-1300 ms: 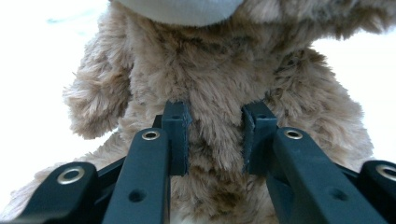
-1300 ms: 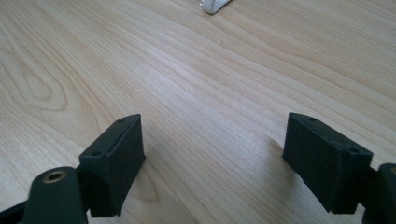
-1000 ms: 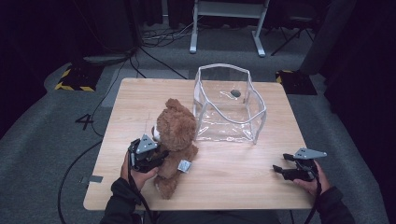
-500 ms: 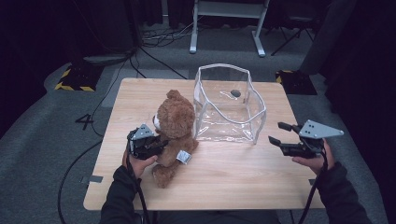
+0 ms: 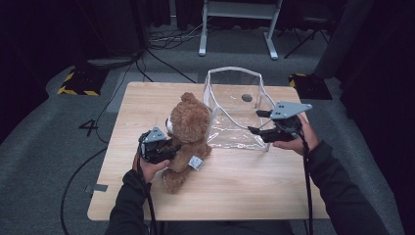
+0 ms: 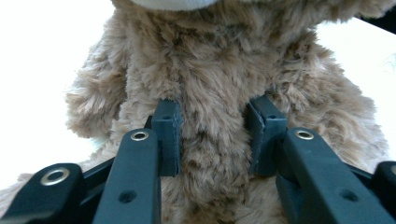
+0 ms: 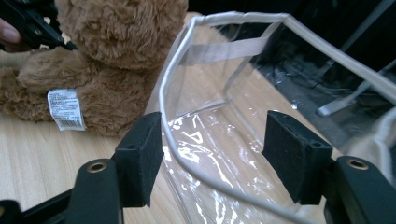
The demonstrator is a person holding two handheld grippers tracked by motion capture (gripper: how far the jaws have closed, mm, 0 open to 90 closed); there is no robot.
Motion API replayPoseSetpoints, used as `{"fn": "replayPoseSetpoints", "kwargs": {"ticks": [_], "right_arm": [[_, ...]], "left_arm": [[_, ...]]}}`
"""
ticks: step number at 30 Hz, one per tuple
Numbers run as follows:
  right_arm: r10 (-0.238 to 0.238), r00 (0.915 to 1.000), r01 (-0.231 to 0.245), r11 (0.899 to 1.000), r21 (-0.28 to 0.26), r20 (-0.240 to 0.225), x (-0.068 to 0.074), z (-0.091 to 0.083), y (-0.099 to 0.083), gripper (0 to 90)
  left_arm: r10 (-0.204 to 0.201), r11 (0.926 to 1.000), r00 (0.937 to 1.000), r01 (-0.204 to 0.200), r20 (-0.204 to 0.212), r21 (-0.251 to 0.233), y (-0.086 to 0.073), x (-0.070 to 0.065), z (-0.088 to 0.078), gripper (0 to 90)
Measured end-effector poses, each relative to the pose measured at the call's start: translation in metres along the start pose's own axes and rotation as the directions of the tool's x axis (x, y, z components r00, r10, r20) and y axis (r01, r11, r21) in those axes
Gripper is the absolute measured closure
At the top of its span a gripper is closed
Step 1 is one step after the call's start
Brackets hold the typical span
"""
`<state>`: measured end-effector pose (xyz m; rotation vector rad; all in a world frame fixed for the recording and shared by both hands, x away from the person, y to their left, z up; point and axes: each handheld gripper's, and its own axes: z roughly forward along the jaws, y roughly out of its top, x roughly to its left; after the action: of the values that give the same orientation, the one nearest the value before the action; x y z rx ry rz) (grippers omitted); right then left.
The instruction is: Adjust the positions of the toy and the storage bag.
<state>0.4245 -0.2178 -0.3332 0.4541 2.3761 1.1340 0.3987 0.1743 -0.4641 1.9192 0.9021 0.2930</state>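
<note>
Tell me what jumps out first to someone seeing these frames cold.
The brown teddy bear sitting mid-table, with the left gripper clamped into the fur of its body. Right beside it stands a clear plastic bag, mouth open upward. The right gripper is held up at the bag's near rim, jaws open astride the white edge, not pressing it.

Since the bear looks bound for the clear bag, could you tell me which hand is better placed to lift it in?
Left. The left gripper is clamped on the teddy bear, pads sunk in its fur. The right gripper stands open at the clear bag rim, better suited to steadying it.
</note>
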Motion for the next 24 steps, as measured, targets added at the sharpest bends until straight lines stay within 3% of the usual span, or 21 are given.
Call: {"fn": "replayPoseSetpoints", "kwargs": {"ticks": [5, 8, 11, 14, 15, 18, 24], "right_arm": [[0.009, 0.9993, -0.007, 0.998, 0.060, -0.036, 0.007, 0.024, 0.003, 39.9], [0.018, 0.9998, -0.017, 0.994, 0.111, -0.005, 0.007, 0.036, 0.002, 42.9], [0.041, 0.9988, -0.038, 0.992, 0.122, -0.025, 0.004, 0.044, -0.001, 51.7], [0.043, 0.9954, -0.033, 0.993, 0.112, -0.086, 0.004, 0.044, -0.003, 74.3], [0.043, 0.9954, -0.033, 0.993, 0.112, -0.086, 0.004, 0.044, -0.003, 74.3], [0.029, 0.9938, -0.017, 0.993, 0.113, -0.107, 0.007, 0.043, -0.003, 87.1], [0.004, 0.9921, 0.011, 0.993, 0.116, -0.125, 0.018, 0.033, -0.009, 87.9]], "left_arm": [[0.008, 0.9999, 0.9999, -0.008, 0.009, 0.008, 0.000, -0.001, -0.001, 61.8], [0.005, 1.0000, 1.0000, -0.005, 0.006, 0.004, -0.001, -0.001, -0.001, 61.7], [0.004, 1.0000, 1.0000, -0.004, 0.002, -0.001, -0.001, -0.002, -0.001, 61.6], [0.004, 1.0000, 1.0000, -0.004, 0.008, -0.005, -0.001, -0.003, -0.001, 61.0], [0.004, 1.0000, 0.9999, -0.004, 0.011, -0.007, -0.001, -0.003, -0.001, 61.0], [0.004, 1.0000, 1.0000, -0.004, 0.007, -0.007, -0.001, -0.003, -0.001, 61.0], [0.006, 0.9999, 1.0000, -0.006, 0.007, -0.010, -0.002, -0.003, -0.001, 61.0]]}}
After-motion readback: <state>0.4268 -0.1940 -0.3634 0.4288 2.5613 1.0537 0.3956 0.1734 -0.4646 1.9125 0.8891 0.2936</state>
